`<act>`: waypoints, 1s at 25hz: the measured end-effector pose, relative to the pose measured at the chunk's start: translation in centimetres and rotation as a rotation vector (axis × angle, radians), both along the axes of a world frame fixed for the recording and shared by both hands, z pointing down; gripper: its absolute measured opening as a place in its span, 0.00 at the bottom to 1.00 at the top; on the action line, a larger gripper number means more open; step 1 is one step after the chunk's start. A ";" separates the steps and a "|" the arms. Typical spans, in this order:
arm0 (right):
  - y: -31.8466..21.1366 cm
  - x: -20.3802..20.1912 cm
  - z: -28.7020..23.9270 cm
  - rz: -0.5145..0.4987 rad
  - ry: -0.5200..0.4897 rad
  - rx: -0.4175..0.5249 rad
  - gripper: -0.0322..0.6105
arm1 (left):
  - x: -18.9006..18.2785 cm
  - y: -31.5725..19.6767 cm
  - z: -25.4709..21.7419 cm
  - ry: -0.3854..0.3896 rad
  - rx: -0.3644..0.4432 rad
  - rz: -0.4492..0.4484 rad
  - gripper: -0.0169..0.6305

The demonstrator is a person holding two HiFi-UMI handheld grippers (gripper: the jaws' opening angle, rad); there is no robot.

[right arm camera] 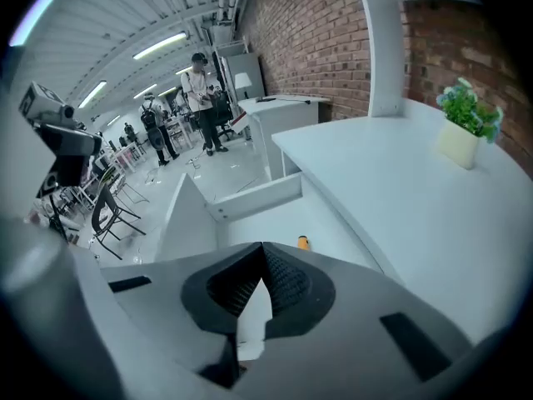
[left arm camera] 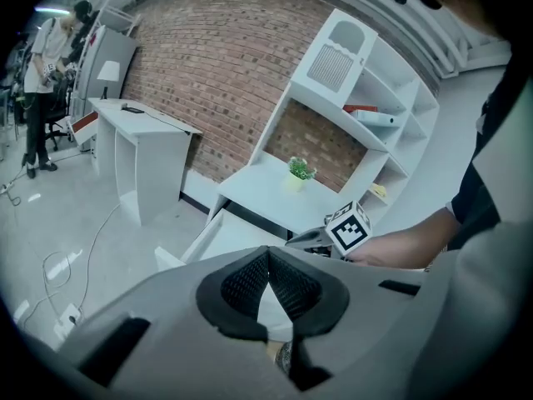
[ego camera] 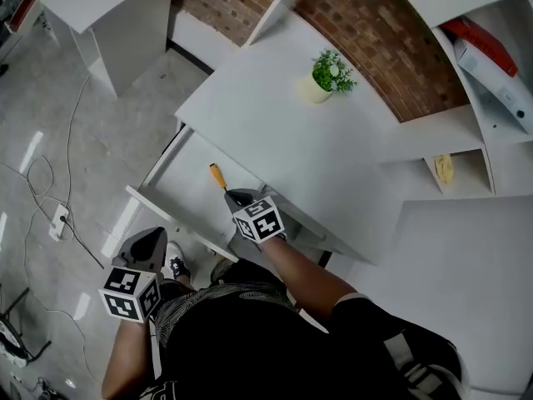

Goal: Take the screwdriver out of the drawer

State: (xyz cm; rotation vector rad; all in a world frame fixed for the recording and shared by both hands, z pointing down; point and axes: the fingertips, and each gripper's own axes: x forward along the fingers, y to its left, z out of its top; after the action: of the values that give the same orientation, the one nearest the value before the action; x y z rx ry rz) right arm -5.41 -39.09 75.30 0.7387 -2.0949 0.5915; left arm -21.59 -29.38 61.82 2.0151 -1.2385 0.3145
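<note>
A screwdriver with an orange handle (ego camera: 216, 173) lies in the open white drawer (ego camera: 179, 194) under the desk (ego camera: 275, 115). My right gripper (ego camera: 240, 197) reaches into the drawer, its tip just near the screwdriver's shaft end, jaws shut with nothing seen between them. In the right gripper view (right arm camera: 265, 247) only the end of the orange handle (right arm camera: 304, 242) peeks out beyond the right jaw. My left gripper (ego camera: 150, 240) hangs outside the drawer's front, lower left, shut and empty (left arm camera: 268, 253). From there the right gripper (left arm camera: 304, 238) shows over the drawer (left arm camera: 218, 236).
A small potted plant (ego camera: 329, 75) stands on the desk top. Shelves with binders (ego camera: 491, 57) rise at the right. Another white desk (ego camera: 108, 15) is at the far left. A power strip and cables (ego camera: 58, 219) lie on the floor. People (right arm camera: 200, 98) stand far off.
</note>
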 end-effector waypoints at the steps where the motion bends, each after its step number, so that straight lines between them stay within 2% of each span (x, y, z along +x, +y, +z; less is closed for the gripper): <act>1: -0.3 -0.1 1.1 -0.013 0.013 -0.008 0.06 | 0.0 -0.1 0.2 -0.001 -0.006 -0.008 0.05; 5: -1.2 -0.1 5.3 -0.054 0.072 -0.047 0.06 | -0.3 -0.1 1.1 -0.017 -0.035 -0.031 0.05; 9: -2.3 0.5 8.8 -0.045 0.115 -0.078 0.07 | -0.6 0.1 2.3 -0.027 -0.071 -0.057 0.05; 12: -3.0 1.0 11.1 -0.046 0.146 -0.100 0.13 | -0.7 0.5 3.1 -0.036 -0.098 -0.072 0.05; 17: -3.7 2.1 14.7 -0.018 0.188 -0.133 0.13 | -0.6 1.4 4.1 -0.031 -0.142 -0.100 0.05; 25: -5.5 1.9 17.9 -0.022 0.245 -0.140 0.15 | -0.5 1.9 5.6 -0.025 -0.182 -0.128 0.05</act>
State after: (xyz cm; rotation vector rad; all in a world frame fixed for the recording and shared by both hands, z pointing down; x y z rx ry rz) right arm -3.48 -44.64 93.24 0.6718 -1.8149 0.5979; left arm -22.06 -27.44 67.37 1.7740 -1.2997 0.3775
